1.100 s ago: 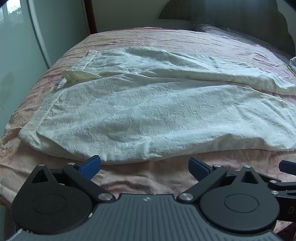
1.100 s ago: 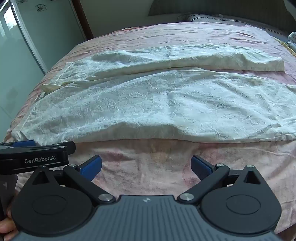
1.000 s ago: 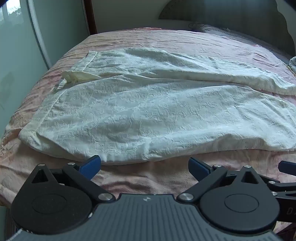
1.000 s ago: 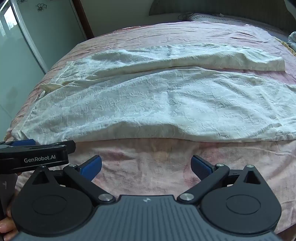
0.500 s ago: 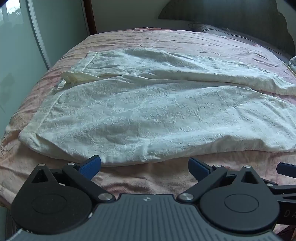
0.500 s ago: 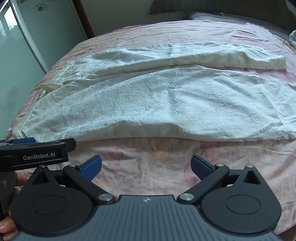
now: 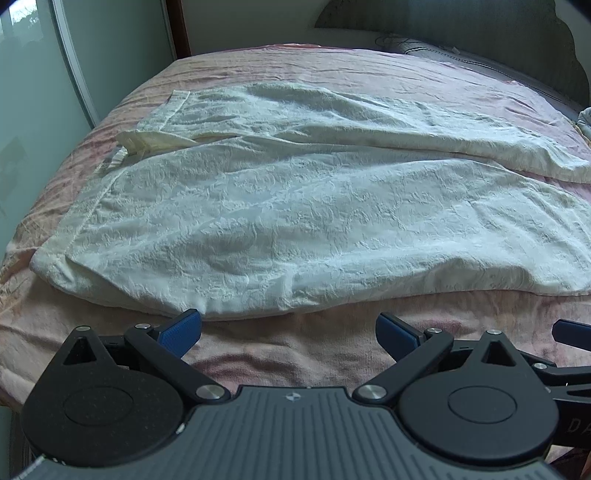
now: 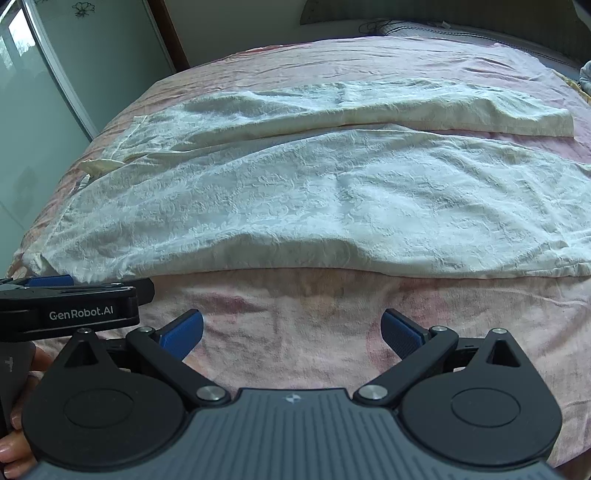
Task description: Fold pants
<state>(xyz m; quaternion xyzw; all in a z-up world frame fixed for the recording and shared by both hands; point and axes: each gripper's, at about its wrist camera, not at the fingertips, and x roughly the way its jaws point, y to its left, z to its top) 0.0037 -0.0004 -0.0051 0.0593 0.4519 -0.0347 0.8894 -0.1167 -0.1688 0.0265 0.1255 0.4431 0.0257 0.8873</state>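
Note:
White textured pants point(image 7: 295, 210) lie spread flat on a pink bedsheet point(image 7: 295, 354), waistband at the left, both legs running to the right. They also show in the right wrist view point(image 8: 314, 199). My left gripper point(image 7: 288, 332) is open and empty, hovering just short of the near leg's front edge. My right gripper point(image 8: 291, 330) is open and empty over bare sheet, a little short of the same edge. The left gripper's side point(image 8: 66, 306) shows at the left in the right wrist view.
A glass sliding door point(image 7: 44, 110) stands to the left of the bed. A dark headboard point(image 7: 461, 26) and a grey pillow point(image 7: 461, 55) lie at the far end. The near edge of the bed runs below both grippers.
Both grippers have crept slightly forward toward the near edge of the pants. The pants have not moved and both grippers stay open.

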